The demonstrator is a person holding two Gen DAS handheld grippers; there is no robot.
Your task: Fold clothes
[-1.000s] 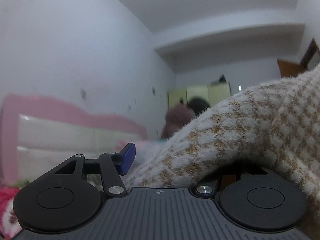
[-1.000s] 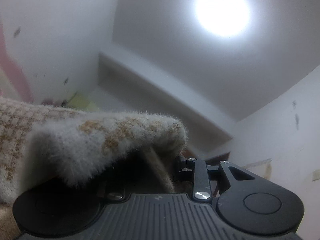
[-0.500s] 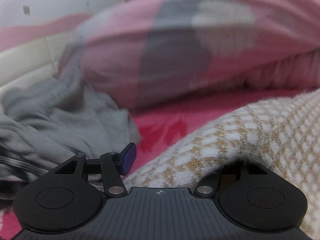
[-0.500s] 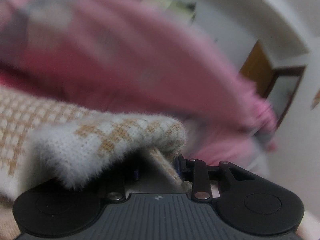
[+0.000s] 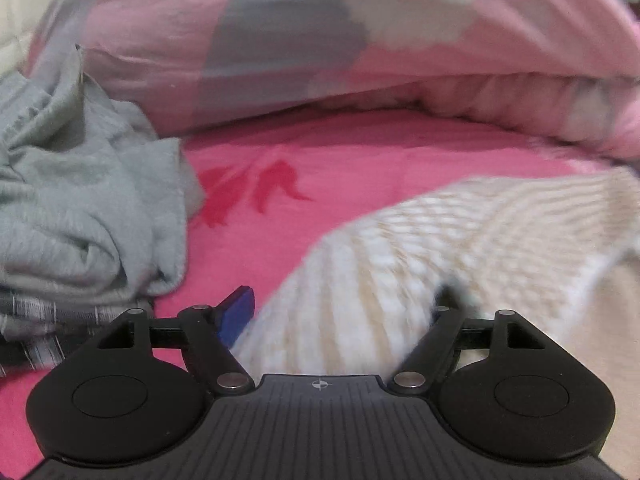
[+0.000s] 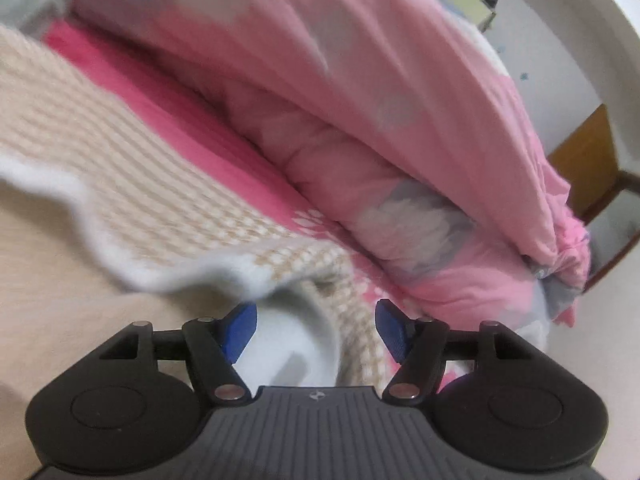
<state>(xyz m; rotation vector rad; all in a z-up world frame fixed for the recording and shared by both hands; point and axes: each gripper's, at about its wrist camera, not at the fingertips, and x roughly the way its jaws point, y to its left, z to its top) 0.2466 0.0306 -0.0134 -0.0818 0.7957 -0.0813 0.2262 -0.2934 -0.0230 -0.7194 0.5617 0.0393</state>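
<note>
On bed (image 5: pixel 360 168), pink sheet: knit sweater (image 5: pixel 460 240) lies flopped w/ top layer laid over. Left hand-held gripper (image 5: pixel 340 312) jaws have just been opening, now apart; sweater edge between them, right pad hidden by knit, no pinch seen. Right hand-held gripper (image 6: pixel 316 328) also just opened, pads apart, sweater hem (image 6: pixel 280 336) loose between, not pressed. Step looks like dropping the fold. To do it well: pull both back straight w/o snagging fuzzy knit, check edges line up, smooth wavy hem. Grey clothes (image 5: pixel 80 200) piled left, duvet (image 6: pixel 380 100) behind; keep sweater off both.
</note>
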